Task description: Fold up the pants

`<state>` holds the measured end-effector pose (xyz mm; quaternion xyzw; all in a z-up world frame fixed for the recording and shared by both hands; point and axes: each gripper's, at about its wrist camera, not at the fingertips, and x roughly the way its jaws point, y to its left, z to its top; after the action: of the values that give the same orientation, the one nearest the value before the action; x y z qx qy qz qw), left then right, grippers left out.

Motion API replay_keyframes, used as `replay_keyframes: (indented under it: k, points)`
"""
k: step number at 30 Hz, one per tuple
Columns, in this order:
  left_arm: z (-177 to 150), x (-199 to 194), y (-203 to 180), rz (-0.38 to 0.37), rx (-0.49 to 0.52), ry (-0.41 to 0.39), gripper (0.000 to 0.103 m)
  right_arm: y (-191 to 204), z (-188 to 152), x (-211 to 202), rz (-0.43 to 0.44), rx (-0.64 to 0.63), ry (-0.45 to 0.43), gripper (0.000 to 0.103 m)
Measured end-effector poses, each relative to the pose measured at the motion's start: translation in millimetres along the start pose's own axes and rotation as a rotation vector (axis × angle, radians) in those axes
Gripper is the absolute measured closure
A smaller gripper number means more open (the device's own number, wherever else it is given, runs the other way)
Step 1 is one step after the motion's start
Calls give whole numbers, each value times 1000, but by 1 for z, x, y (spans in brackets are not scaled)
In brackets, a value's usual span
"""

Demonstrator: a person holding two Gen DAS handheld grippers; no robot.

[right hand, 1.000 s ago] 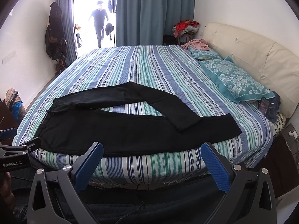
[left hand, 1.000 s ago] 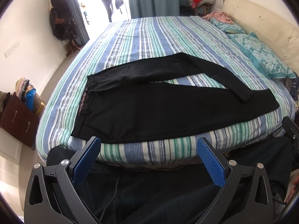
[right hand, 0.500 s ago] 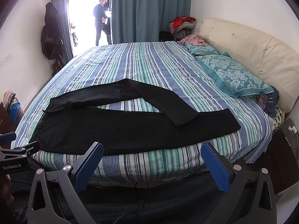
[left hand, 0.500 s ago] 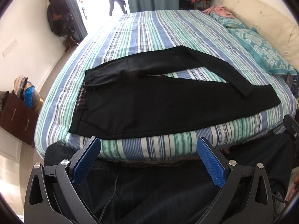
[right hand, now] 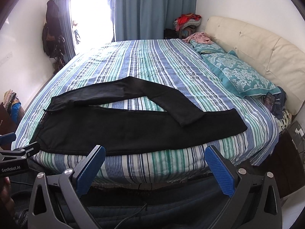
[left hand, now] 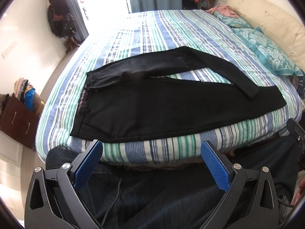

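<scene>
Black pants (left hand: 171,110) spread flat along the near edge of the striped bed (right hand: 152,64), waistband to the left, upper leg bent across the lower, left hand-held gripper (left hand: 151,148) released and empty, right hand-held gripper (right hand: 155,154) likewise spread wide, both short of the mattress

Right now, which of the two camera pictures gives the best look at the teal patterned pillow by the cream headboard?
The right wrist view: the teal patterned pillow lies whole and well lit beside the cream headboard. The left wrist view shows the same pillow squeezed toward the right edge and warped by the lens.
</scene>
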<state>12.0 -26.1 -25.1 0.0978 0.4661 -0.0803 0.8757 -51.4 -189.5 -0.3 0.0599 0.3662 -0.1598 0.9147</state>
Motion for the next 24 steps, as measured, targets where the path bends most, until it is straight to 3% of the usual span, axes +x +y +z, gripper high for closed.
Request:
replay_keyframes:
  k: [15, 24]
  points:
    - [0, 4, -1, 15, 2, 26, 0, -17, -7, 10, -132, 42, 66, 0]
    - [-3, 10, 1, 21, -15, 56, 0, -26, -10, 18, -153, 67, 104, 0]
